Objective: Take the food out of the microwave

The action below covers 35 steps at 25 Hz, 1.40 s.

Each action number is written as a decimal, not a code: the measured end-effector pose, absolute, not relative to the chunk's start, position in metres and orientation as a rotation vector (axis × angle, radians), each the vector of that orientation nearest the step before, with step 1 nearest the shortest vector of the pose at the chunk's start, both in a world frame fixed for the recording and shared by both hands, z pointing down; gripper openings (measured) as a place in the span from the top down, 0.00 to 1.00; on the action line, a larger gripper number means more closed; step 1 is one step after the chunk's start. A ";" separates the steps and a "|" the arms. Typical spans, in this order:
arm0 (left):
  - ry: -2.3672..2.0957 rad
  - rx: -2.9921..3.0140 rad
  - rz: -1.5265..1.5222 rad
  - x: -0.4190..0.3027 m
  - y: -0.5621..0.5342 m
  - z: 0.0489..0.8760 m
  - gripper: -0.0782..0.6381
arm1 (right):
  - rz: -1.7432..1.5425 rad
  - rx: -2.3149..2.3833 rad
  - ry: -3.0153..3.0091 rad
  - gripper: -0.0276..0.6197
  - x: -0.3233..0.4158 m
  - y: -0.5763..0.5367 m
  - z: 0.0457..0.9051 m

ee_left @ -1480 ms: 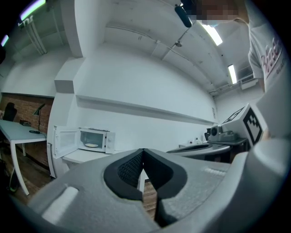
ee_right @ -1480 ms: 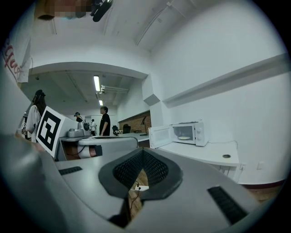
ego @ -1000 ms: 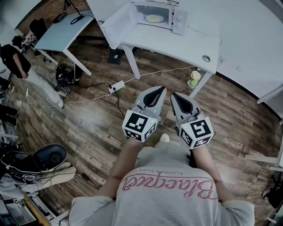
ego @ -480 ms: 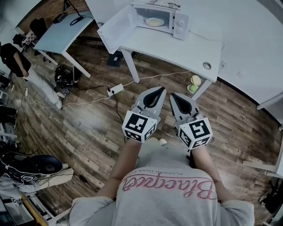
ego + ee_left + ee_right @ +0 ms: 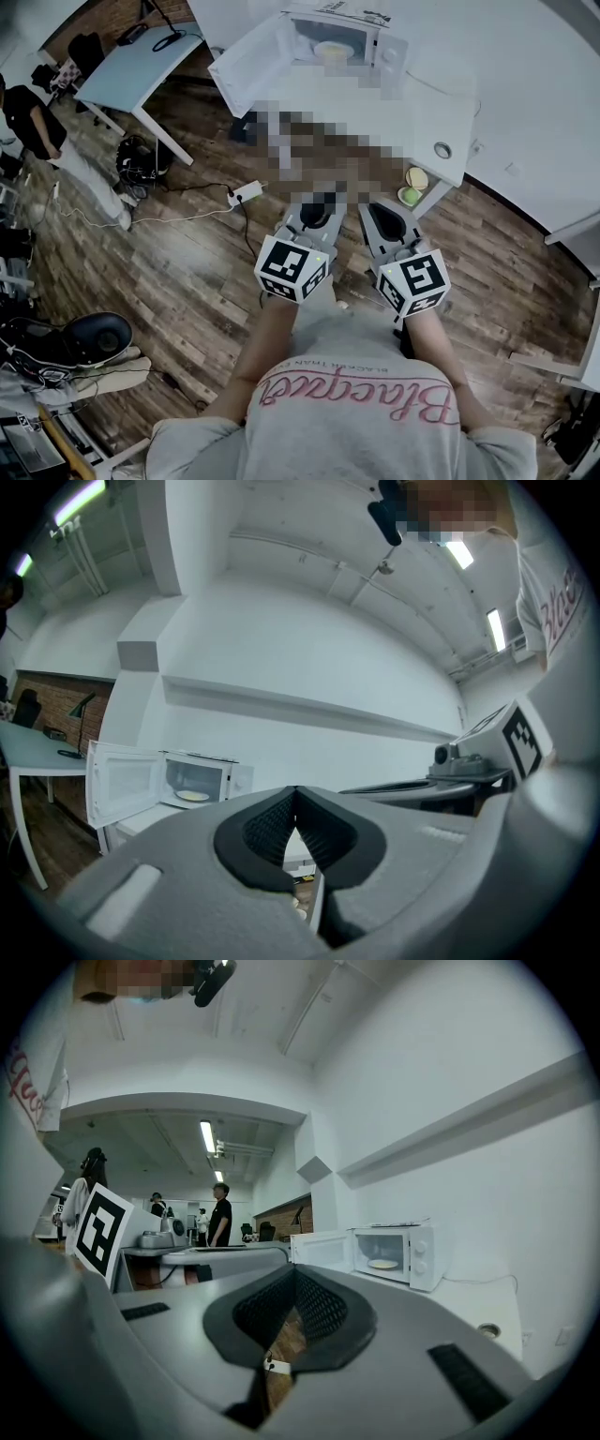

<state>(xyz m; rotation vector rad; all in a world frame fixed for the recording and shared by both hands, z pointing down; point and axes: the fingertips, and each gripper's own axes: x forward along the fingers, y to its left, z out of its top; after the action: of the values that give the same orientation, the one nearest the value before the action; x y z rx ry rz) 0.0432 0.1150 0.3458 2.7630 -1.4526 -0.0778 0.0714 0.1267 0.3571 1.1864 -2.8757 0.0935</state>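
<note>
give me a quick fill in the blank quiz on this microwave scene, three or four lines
1. The door of the microwave stands ___.
2. The plate of food sits ___ the microwave.
3. The left tongs and the right tongs are both ___, with nothing between them.
4. The microwave stands on a ___ table.

Missing words: open; inside; shut; white

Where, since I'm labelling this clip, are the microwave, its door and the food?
microwave [image 5: 419, 1255], right gripper view, on its control panel.
door [image 5: 322, 1249], right gripper view, middle of the open door.
food [image 5: 383, 1263], right gripper view, its centre, inside.
</note>
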 end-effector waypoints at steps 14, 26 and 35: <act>-1.413 2.775 -0.095 0.026 0.034 0.346 0.88 | 0.128 1.218 -2.859 0.94 0.056 0.048 0.366; -1.377 2.784 -0.077 -0.003 -0.058 0.342 0.88 | 0.132 1.236 -2.837 0.94 0.027 -0.042 0.364; -1.316 2.803 -0.077 -0.024 -0.117 0.341 0.88 | 0.127 1.267 -2.806 0.94 0.003 -0.099 0.361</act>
<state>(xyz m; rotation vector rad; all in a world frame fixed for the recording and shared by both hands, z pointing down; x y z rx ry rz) -0.0237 -0.1173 0.3406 2.8032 -1.3162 -0.0766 0.0035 -0.0993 0.3606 1.2673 -2.8064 0.1269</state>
